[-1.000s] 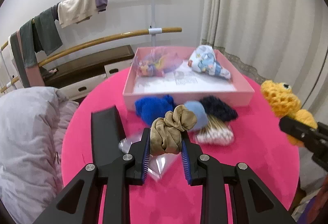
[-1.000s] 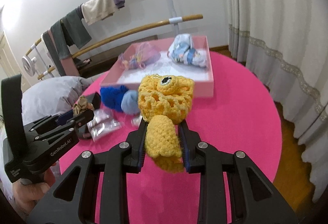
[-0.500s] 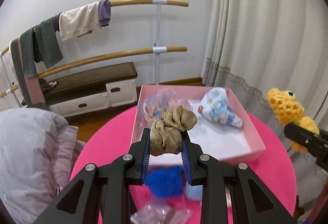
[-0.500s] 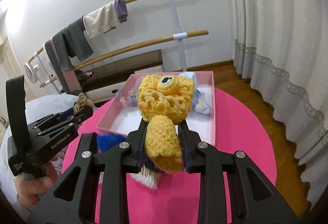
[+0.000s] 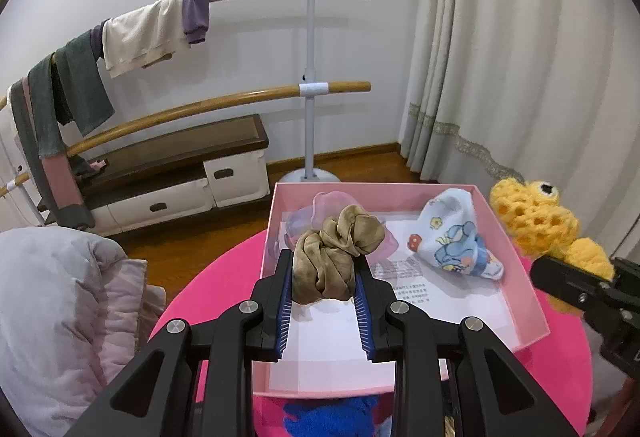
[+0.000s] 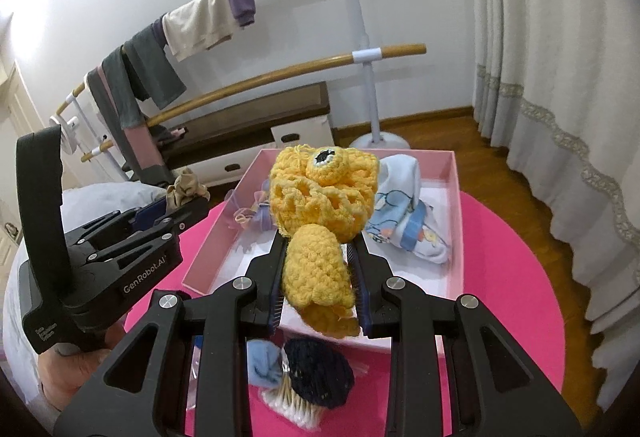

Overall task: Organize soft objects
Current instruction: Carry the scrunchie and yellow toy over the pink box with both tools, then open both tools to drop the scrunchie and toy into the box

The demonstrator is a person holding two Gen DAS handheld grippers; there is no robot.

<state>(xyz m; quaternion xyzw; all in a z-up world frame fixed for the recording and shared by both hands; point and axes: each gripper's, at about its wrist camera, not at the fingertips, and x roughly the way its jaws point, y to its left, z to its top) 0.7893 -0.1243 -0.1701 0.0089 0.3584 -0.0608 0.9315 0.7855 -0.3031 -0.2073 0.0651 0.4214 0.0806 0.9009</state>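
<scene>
My left gripper (image 5: 323,273) is shut on a tan satin scrunchie (image 5: 336,255), held above the near left part of the pink box (image 5: 524,277). In the right wrist view my right gripper (image 6: 318,269) is shut on a yellow crocheted toy (image 6: 320,197) over the box's (image 6: 456,221) front edge. The toy (image 5: 536,217) also shows at the right of the left wrist view. Inside the box lie a pale blue cartoon-print cloth (image 5: 456,241) and a sheer pink-purple scrunchie (image 5: 320,205). The left gripper (image 6: 188,203) with its scrunchie appears at the left of the right wrist view.
On the round pink table (image 6: 512,277) in front of the box lie a dark navy knit piece (image 6: 320,373), a light blue pom (image 6: 262,361), cotton swabs (image 6: 296,401) and a blue fluffy item (image 5: 328,417). A grey quilt (image 5: 52,309) lies left; a barre rack with clothes (image 5: 152,33) and curtains (image 5: 500,57) stand behind.
Both grippers have moved forward from the table's near side to over the pink box, carrying the scrunchie and the yellow toy. The loose items on the table have dropped below the fingers.
</scene>
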